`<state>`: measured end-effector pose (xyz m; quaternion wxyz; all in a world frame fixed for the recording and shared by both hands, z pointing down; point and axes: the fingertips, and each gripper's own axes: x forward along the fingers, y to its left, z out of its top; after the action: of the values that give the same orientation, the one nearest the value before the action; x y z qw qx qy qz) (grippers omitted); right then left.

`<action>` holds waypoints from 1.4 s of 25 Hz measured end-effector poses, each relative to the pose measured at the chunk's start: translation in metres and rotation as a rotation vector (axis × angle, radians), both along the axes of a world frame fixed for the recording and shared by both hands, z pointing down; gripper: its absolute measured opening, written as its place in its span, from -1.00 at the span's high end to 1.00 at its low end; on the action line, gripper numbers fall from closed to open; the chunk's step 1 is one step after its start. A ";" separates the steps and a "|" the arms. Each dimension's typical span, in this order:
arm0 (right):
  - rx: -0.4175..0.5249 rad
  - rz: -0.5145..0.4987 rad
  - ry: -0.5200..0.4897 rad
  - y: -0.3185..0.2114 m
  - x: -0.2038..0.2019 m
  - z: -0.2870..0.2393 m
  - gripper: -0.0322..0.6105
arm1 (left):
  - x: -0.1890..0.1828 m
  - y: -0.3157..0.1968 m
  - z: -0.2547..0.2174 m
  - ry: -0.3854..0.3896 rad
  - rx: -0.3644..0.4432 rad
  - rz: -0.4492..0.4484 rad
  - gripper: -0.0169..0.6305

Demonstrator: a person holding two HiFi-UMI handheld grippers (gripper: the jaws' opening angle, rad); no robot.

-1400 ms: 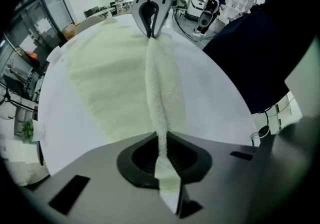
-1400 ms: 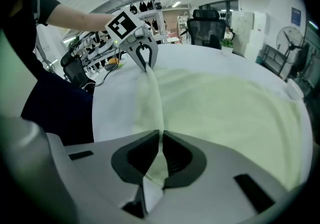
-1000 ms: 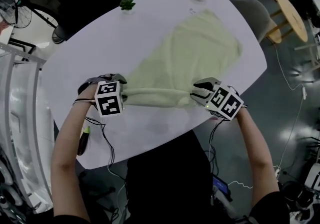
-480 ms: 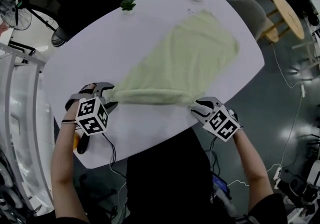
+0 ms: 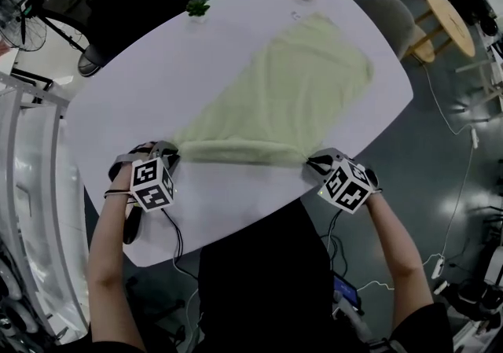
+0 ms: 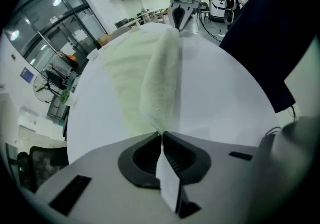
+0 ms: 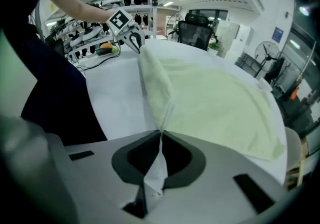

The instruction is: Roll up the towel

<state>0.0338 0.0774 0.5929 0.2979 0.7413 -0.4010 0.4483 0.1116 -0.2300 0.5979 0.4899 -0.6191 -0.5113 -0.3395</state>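
Since the earlier frames both grippers have swung back in from the wide, pulled-back stance to the two ends of the rolled edge (image 5: 240, 153), and their jaws have just been closing. The left gripper (image 5: 167, 156) is now clamped on the near-left end of the towel (image 5: 287, 92), with a strip of pale fabric pinched between its jaws in the left gripper view. The right gripper (image 5: 316, 161) is clamped the same way on the near-right end, cloth trailing back through its jaws.

The towel lies on the white table (image 5: 149, 76), still mostly flat. Only a narrow roll has formed, along the side closest to the person.

Key relation: the roll's long axis runs left to right between the two grippers, roughly parallel to the near table edge. The unrolled part stretches away from both claws, up and to the right in the head view. Each hand sits at its own end, neither nearer. The next turn likely has to go away from the body, both ends together, or the roll will skew.
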 end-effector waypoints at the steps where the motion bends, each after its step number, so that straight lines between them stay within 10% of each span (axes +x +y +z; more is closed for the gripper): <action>1: -0.011 -0.017 -0.021 0.004 -0.003 -0.001 0.83 | -0.003 -0.001 0.001 -0.036 0.022 0.014 0.86; 6: -0.033 -0.010 -0.146 0.022 0.002 0.007 0.83 | 0.003 -0.002 0.001 -0.167 0.060 -0.012 0.87; 15: 0.041 0.051 -0.030 0.031 0.015 -0.033 0.38 | 0.008 -0.013 -0.030 -0.071 -0.032 -0.079 0.39; 21: 0.183 -0.171 0.007 -0.038 -0.023 -0.066 0.61 | -0.059 0.029 -0.057 -0.037 -0.123 0.149 0.68; 24: 0.129 -0.289 -0.039 -0.068 -0.044 -0.035 0.60 | -0.091 0.049 -0.031 -0.100 -0.091 0.247 0.69; 35: -0.100 -0.408 0.110 -0.070 -0.041 0.006 0.43 | -0.086 0.053 0.002 0.043 0.025 0.318 0.40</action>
<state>-0.0069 0.0074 0.5988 0.4403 0.6525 -0.5031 0.3568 0.0261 -0.1769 0.6003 0.5558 -0.5316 -0.5880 -0.2507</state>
